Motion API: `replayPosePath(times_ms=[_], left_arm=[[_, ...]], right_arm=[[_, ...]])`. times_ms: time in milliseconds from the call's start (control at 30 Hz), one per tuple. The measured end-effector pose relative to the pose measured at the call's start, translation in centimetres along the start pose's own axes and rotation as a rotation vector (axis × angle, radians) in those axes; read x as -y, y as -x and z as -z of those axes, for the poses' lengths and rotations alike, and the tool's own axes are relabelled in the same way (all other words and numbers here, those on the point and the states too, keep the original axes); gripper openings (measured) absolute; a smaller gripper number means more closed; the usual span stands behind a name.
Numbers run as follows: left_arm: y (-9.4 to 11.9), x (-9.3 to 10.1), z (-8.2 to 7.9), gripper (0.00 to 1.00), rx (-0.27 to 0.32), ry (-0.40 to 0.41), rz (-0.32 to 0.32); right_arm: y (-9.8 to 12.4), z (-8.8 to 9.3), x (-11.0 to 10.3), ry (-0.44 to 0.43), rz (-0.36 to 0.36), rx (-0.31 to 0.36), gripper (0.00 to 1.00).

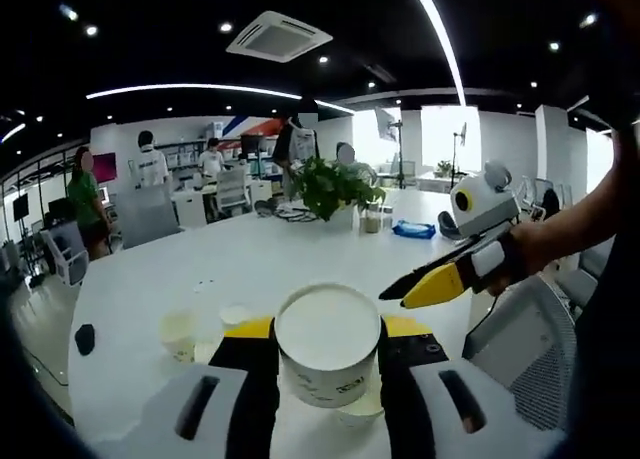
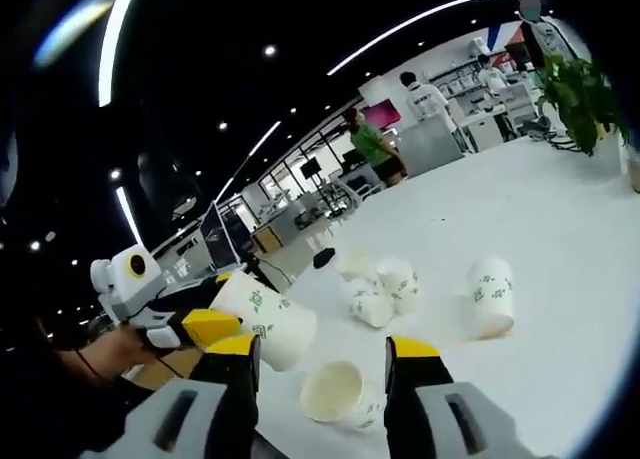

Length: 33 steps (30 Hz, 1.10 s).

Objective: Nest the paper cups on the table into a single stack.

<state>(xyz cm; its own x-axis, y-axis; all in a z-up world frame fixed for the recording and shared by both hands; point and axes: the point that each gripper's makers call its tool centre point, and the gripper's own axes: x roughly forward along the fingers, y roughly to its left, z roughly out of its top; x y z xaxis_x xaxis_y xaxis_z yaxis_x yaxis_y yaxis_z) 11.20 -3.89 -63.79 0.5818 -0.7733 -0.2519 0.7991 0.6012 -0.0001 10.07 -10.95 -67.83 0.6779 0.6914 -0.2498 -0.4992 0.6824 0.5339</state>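
Cups first: in my left gripper view, the left gripper (image 1: 325,364) has its jaws closed against the sides of a white paper cup (image 1: 328,342), mouth facing me. Past the left jaw, another cup (image 1: 179,335) stands on the white table (image 1: 140,279). My right gripper (image 2: 322,364) sits spread apart with nothing gripped; a tipped cup (image 2: 338,393) lies between its jaws, three loose cups (image 2: 378,289) beyond them, and an upside-down cup (image 2: 492,295) to their right.
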Motion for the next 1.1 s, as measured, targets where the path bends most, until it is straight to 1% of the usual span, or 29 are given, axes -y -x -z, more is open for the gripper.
replayPosePath(times_ms=[200, 300, 467, 600, 700, 800, 867, 900, 967, 1067, 1100], left_arm=[[-0.1, 0.8, -0.1, 0.37, 0.002, -0.005, 0.033], [-0.1, 0.9, -0.1, 0.37, 0.007, -0.004, 0.034], [-0.1, 1.2, -0.7, 0.37, 0.034, 0.030, 0.036], [0.1, 1.2, -1.4, 0.37, 0.064, 0.067, 0.043], [0.1, 1.3, -1.8, 0.37, 0.081, 0.089, 0.054], [0.2, 1.4, -1.8, 0.37, 0.082, 0.097, 0.065], [0.4, 1.7, -2.1, 0.37, 0.099, 0.118, 0.091], [0.4, 1.8, -2.2, 0.37, 0.104, 0.126, 0.098], [0.5, 2.0, -2.3, 0.37, 0.104, 0.127, 0.111], [0.6, 2.4, -2.3, 0.37, 0.103, 0.120, 0.131], [0.6, 2.5, -2.3, 0.37, 0.102, 0.119, 0.137]], right_arm=[[0.1, 0.1, -0.4, -0.019, -0.025, -0.005, 0.46], [0.1, 0.1, -0.6, -0.029, -0.036, -0.003, 0.46], [0.2, -0.4, -0.8, -0.075, -0.058, 0.025, 0.44], [0.1, -0.7, -1.7, -0.099, -0.089, 0.040, 0.44], [0.1, -0.6, -2.2, -0.134, -0.126, 0.048, 0.44], [0.0, -0.9, -2.7, -0.164, -0.157, 0.061, 0.42], [-0.1, -1.1, -2.8, -0.178, -0.174, 0.069, 0.40], [-0.1, -0.9, -2.8, -0.193, -0.175, 0.060, 0.39], [-0.1, -1.1, -2.9, -0.211, -0.186, 0.070, 0.39], [0.0, -1.3, -3.1, -0.275, -0.215, 0.073, 0.37], [-0.1, -1.3, -3.1, -0.278, -0.219, 0.074, 0.37]])
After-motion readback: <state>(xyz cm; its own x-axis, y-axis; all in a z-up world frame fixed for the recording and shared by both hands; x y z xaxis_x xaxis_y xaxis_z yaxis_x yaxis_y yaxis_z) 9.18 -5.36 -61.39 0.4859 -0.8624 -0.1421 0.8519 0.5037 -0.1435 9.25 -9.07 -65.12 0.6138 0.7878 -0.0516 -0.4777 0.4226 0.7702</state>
